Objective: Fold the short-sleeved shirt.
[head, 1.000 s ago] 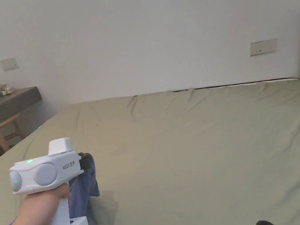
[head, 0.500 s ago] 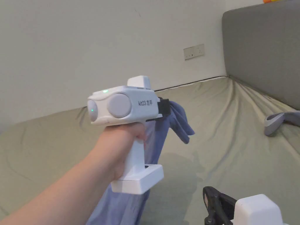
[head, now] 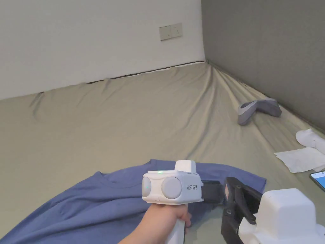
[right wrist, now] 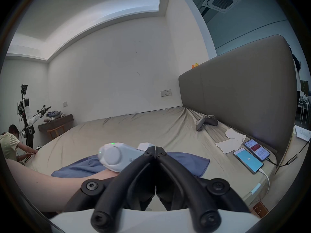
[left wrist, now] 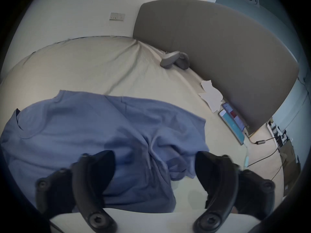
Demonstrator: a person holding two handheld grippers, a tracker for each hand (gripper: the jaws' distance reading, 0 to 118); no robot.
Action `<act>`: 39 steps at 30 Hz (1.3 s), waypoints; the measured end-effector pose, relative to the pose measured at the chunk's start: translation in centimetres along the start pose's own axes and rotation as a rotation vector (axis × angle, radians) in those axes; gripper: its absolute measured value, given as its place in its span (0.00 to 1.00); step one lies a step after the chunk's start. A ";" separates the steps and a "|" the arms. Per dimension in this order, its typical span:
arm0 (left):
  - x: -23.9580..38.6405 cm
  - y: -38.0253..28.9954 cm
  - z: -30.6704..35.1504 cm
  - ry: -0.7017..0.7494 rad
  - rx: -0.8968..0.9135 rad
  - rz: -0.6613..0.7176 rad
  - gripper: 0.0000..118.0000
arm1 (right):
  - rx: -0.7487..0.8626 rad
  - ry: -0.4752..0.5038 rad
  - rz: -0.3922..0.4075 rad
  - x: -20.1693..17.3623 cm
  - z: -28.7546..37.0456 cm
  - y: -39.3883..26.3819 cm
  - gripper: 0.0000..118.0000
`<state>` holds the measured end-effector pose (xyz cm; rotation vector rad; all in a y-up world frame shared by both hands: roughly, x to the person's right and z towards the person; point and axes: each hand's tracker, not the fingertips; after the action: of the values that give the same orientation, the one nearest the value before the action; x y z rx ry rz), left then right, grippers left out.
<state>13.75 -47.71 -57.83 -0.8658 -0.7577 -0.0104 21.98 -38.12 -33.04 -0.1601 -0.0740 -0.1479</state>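
Observation:
The blue short-sleeved shirt point(head: 95, 203) lies spread on the olive bed sheet point(head: 142, 111), collar toward the left and one sleeve toward the right. In the left gripper view the shirt point(left wrist: 101, 127) is rumpled near its right edge. A hand holds my left gripper point(head: 213, 191) just above the shirt's right part. Its jaws stand wide apart in the left gripper view point(left wrist: 154, 156), with only cloth below them. My right gripper point(head: 231, 190) hovers close by at the lower right. In its own view point(right wrist: 155, 150) the jaws are shut tip to tip on nothing.
A grey padded headboard point(head: 269, 47) walls the bed's right side. By it lie a grey curved cushion point(head: 258, 109), white paper sheets point(head: 300, 159) and two phones point(right wrist: 249, 159) on cables. A person point(right wrist: 8, 144) and a robot stand point(right wrist: 25, 110) are off the bed's far left.
The left gripper held the shirt hanging in the air; it has come down and let go, and the shirt now lies on the bed. The head camera swung right and down.

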 end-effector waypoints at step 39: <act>-37.4 -22.7 30.0 0.710 0.059 0.491 0.74 | -0.160 0.255 0.265 -11.2 -3.3 -3.4 0.00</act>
<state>-38.83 -52.70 -52.71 -0.8932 0.1261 0.1337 10.62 -40.37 -36.69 -0.3078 0.2130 0.0918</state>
